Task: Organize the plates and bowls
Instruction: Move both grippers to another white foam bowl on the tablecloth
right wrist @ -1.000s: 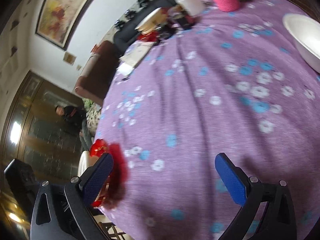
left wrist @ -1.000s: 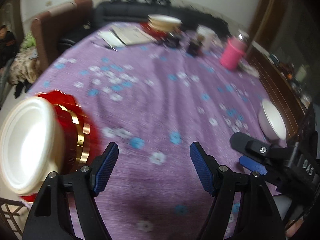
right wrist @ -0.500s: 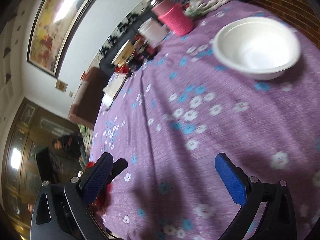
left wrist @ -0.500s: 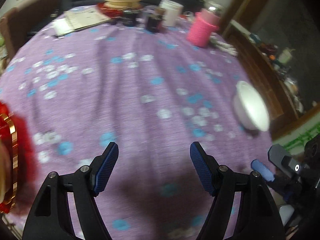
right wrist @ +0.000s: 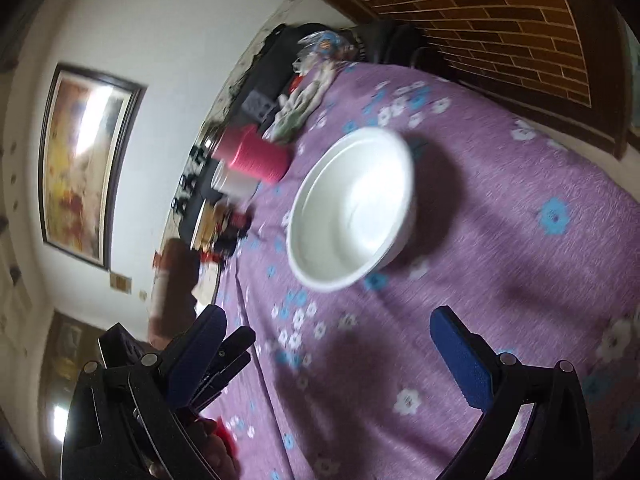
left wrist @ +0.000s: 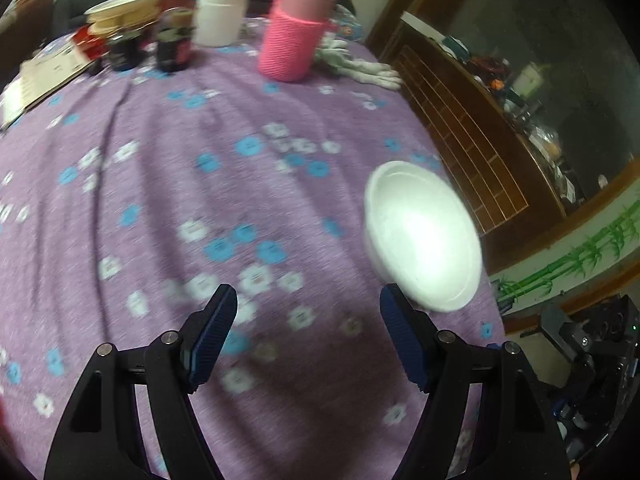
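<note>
A white bowl (left wrist: 422, 236) stands upright and empty on the purple flowered tablecloth (left wrist: 200, 200) near the table's right edge. It also shows in the right wrist view (right wrist: 352, 208). My left gripper (left wrist: 308, 320) is open and empty, with the bowl just beyond its right finger. My right gripper (right wrist: 328, 340) is open and empty, a short way in front of the bowl. The left gripper (right wrist: 224, 352) shows at the lower left of the right wrist view. A stack of plates (left wrist: 124, 10) stands at the far side.
A pink knitted bottle (left wrist: 296, 36), a white jar (left wrist: 220, 14), dark jars (left wrist: 172, 40), papers (left wrist: 40, 76) and white gloves (left wrist: 360, 68) crowd the table's far side. A wooden cabinet (left wrist: 460, 120) stands to the right of the table.
Both grippers have swung right across the table toward the white bowl, which is now close ahead. The red and white dish stack at the left has left the view.
</note>
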The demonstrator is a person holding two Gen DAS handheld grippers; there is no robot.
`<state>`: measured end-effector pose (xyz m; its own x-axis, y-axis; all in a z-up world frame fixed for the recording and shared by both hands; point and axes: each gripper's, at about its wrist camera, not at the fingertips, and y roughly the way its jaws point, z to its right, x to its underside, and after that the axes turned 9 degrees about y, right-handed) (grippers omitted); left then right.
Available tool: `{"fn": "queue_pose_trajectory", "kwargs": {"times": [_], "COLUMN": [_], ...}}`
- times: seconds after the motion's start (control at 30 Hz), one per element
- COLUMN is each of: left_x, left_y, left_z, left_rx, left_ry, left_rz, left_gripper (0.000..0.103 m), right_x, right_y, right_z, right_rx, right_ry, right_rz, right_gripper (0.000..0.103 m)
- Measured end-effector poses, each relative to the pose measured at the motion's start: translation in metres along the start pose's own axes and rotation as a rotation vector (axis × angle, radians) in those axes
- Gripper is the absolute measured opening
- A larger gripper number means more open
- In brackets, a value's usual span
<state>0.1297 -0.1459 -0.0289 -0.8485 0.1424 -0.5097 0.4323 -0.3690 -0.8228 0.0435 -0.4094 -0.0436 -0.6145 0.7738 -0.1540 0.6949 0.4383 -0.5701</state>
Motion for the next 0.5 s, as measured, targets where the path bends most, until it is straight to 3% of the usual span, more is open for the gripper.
{"fn": "queue_pose_trajectory", "kwargs": {"times": [0.37, 0.5], "left_x": [-0.026, -0.030], "left_y": [0.048, 0.058], "left_z": [0.041, 0.041], "left_rx": [-0.001, -0.001], "left_ry": [0.068, 0.061], "left_rz": [-0.021, -0.032], "left_gripper": [0.073, 0.073], "right_x": [-0.048, -0.056], "right_y": [0.010, 0.018], "right_z": [0.008, 0.009], "right_rx": [-0.018, 0.007], "right_ry": [0.048, 0.051], "right_rz": [0.010, 0.009], "right_gripper": [0.101, 0.092]}}
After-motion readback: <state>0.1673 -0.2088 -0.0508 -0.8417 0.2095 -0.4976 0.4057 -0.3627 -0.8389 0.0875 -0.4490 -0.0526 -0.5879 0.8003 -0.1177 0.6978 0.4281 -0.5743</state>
